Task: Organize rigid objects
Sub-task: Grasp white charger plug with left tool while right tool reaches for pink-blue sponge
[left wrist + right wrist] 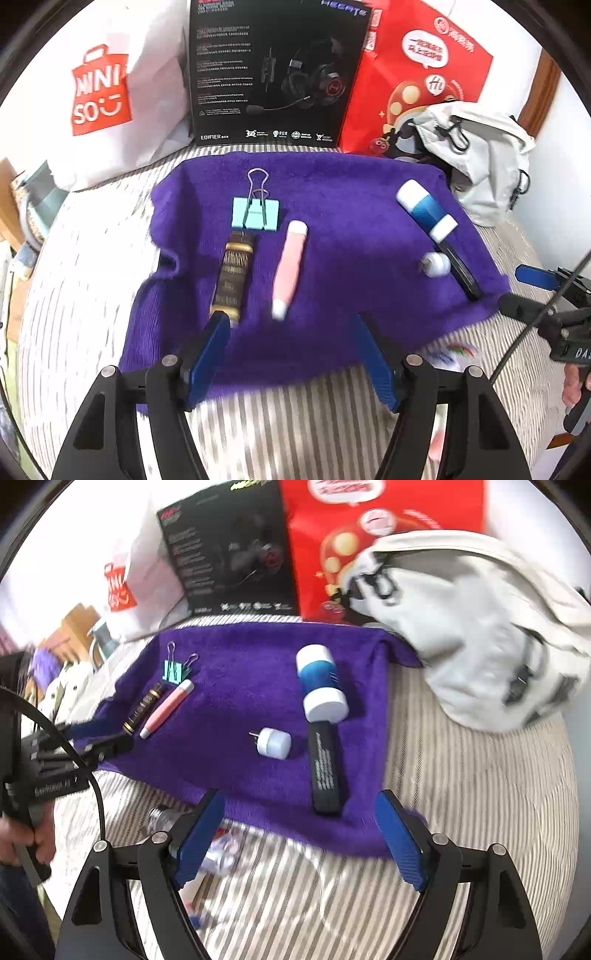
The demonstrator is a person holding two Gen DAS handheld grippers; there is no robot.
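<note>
Both sets of fingers spread wide, holding nothing: left gripper (291,354) poised over the near edge of the purple towel (332,206), right gripper (306,834) over the towel's near right corner.

On the towel's left half, in a tidy cluster: teal binder clip (255,214) farthest back, dark gold-lettered tube (232,275) just in front of it, pink tube (290,266) lying just beside that, roughly parallel. On the right half, looser: blue-and-white bottle (321,681), with a black flat bar (327,771) apparently butting its near cap; small white plug-in light (273,742) just left of the bar, prongs pointing left.

Likely trouble from here:
- Rolling. Bottle and both tubes cylindrical, towel over a soft striped bed (461,794); a nudge from one finger apt to send any of them off line or into a neighbour.
- Snagging. Plush pile and a rumpled left edge; a low approach liable to pinch towel along with the object, dragging the whole arrangement.
- Glancing grip on the plug-in light: small, rounded, prone to squirt out sideways.
- Left finger (208,350) already close to the dark tube's near end; forward drift enough to knock it.
- Motion blur in both views; exact contact between bar and bottle not certain.
</note>
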